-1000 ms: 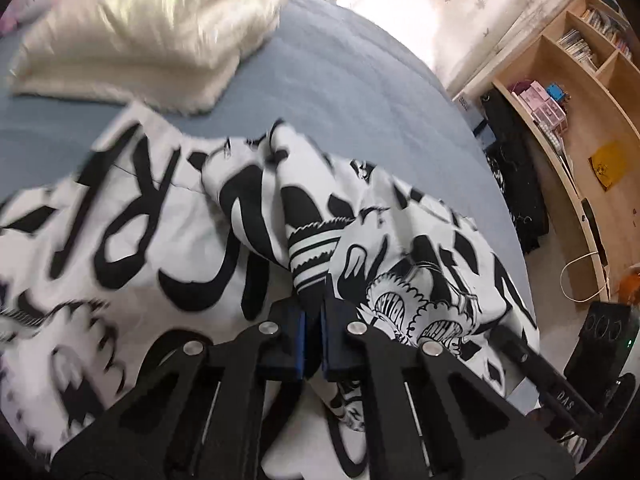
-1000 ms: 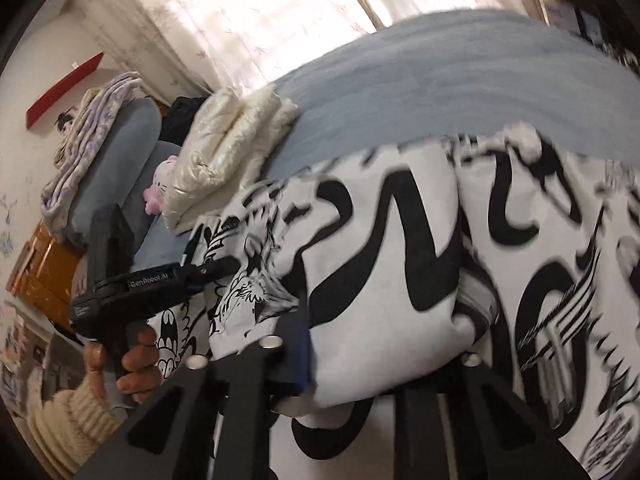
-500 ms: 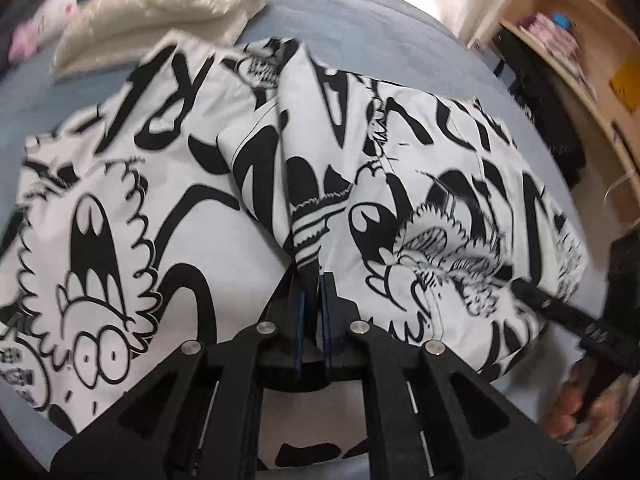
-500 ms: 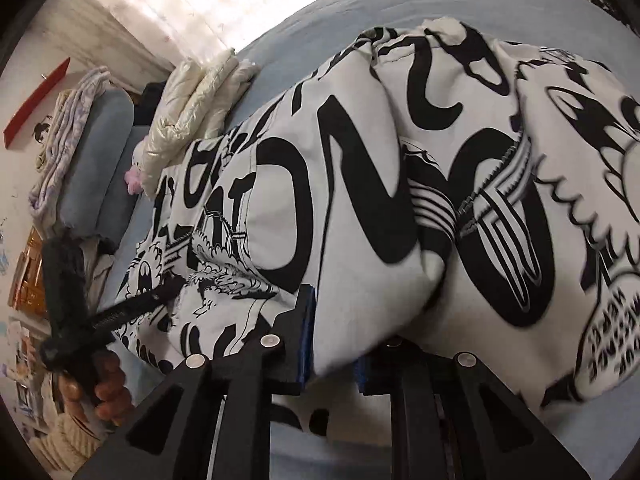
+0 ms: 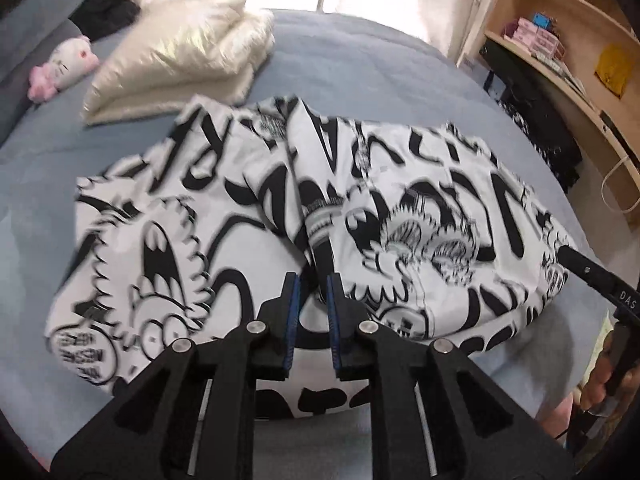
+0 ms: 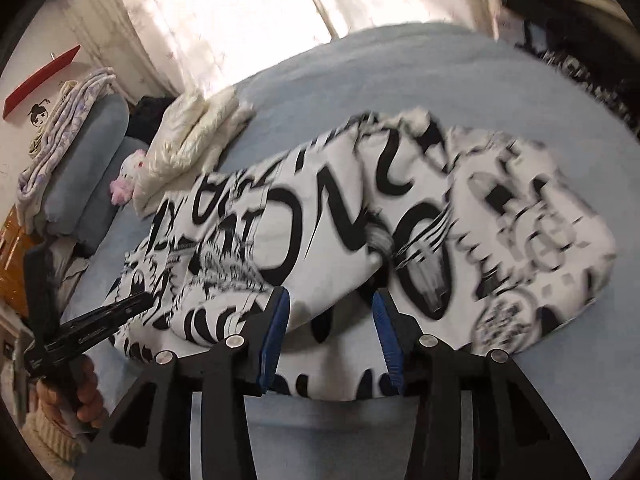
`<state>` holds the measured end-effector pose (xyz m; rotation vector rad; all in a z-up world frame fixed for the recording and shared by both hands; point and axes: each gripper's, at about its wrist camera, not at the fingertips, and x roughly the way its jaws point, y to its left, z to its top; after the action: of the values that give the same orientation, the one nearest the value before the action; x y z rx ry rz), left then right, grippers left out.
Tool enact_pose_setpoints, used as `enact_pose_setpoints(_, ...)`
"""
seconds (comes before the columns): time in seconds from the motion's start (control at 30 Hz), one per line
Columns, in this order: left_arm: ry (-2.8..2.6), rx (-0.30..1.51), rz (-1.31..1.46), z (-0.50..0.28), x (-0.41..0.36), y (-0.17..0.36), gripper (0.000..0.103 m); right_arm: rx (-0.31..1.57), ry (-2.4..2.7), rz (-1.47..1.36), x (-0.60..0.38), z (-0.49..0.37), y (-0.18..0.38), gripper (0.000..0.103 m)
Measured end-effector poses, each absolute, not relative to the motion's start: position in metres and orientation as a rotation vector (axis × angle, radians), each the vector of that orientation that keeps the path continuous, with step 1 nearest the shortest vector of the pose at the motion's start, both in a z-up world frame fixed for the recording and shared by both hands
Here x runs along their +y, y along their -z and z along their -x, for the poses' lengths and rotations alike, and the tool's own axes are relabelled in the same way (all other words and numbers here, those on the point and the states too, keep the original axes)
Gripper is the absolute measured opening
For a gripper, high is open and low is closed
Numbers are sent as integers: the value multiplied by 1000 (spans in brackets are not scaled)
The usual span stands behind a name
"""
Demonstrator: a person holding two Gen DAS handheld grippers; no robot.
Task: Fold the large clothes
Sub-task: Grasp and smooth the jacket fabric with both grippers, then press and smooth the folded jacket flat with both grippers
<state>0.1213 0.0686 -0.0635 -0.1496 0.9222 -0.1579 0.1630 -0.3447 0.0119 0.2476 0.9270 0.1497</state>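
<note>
Both grippers, left [image 5: 311, 286] and right [image 6: 331, 307], fingers parted, empty, above the garment's [image 5: 400, 216] near edge; bed [image 5: 360, 76] beyond.

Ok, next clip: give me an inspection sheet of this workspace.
Surface: blue bed, bare around the cloth.
Job's things: black-and-white printed garment, folded over itself, lying flat.
Clutter: cream pillows; pink-and-white plush.
Grippers: left gripper open, nothing between its pads; right gripper open over the garment's near edge.
Cables: white cord by the shelves.
Surroundings: wooden shelves, curtained window, blue cushions.
</note>
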Motion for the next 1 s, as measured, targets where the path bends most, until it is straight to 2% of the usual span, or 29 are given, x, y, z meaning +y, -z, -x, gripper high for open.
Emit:
enact_pose_setpoints(0.13, 163, 883, 195, -136, 68, 52, 11, 850, -143, -218, -342, -170, -40, 44)
enact_pose_setpoints(0.3, 143, 897, 161, -181, 43, 56, 11, 855, -189, -190, -304, -213, -42, 44)
enact_pose_setpoints(0.57, 112, 956, 179, -257, 12, 96, 11, 942, -185, -197, -252, -312, 10, 44)
enact_pose_setpoints(0.77, 109, 988, 215, -274, 22, 137, 11, 969, -22, -125, -287, -325, 57, 44)
enact_pose_setpoints(0.8, 130, 985, 237, -275, 26, 139, 11, 977, 4, -140, -302, -322, 62, 47)
enact_pose_setpoints(0.83, 147, 986, 263, -276, 29, 139, 11, 984, 17, -190, -316, -318, 64, 52)
enact_pose_setpoints(1.0, 156, 1001, 313, -272, 40, 132, 11, 943, -10, -284, -342, -300, 46, 52)
